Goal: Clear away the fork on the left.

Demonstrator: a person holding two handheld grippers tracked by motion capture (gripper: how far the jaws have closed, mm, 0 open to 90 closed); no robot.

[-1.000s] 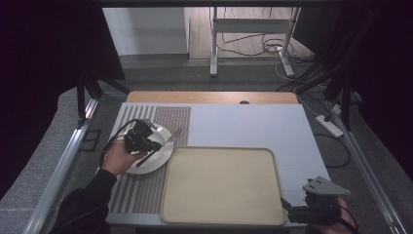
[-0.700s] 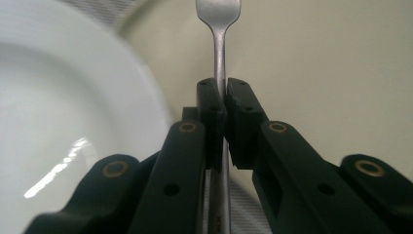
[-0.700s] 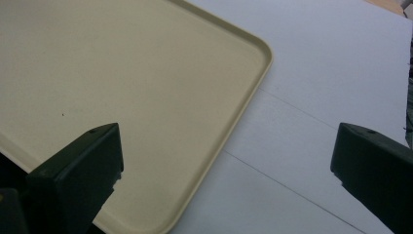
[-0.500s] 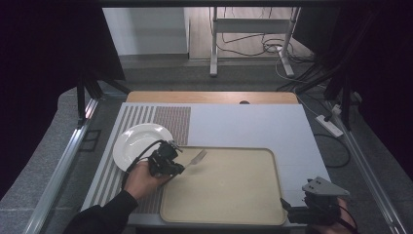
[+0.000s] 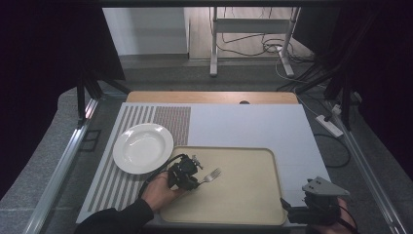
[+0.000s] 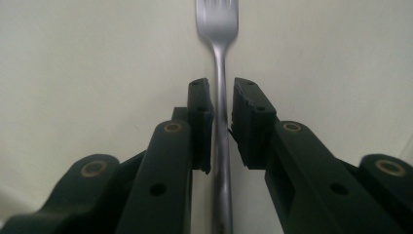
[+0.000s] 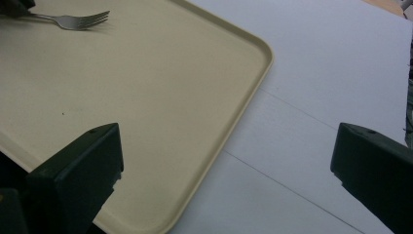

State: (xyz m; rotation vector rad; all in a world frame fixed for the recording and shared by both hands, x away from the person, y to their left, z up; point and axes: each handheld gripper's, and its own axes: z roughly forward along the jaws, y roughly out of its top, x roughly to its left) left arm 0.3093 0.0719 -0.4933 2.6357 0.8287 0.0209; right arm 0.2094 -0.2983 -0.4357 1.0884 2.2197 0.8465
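Dim room, lit table, blurred close-ups

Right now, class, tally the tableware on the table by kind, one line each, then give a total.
Plate: 1, white, on the striped mat.
Fork: 1, metal, held by the left tool over the tray.
Tray: 1, beige.
Total: 3

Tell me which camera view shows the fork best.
The left gripper view: the fork runs up close between the left gripper's two jaws, handle and tines large. The high view shows it small, over the tray. The right gripper view catches the tines and part of the handle at its top left corner.
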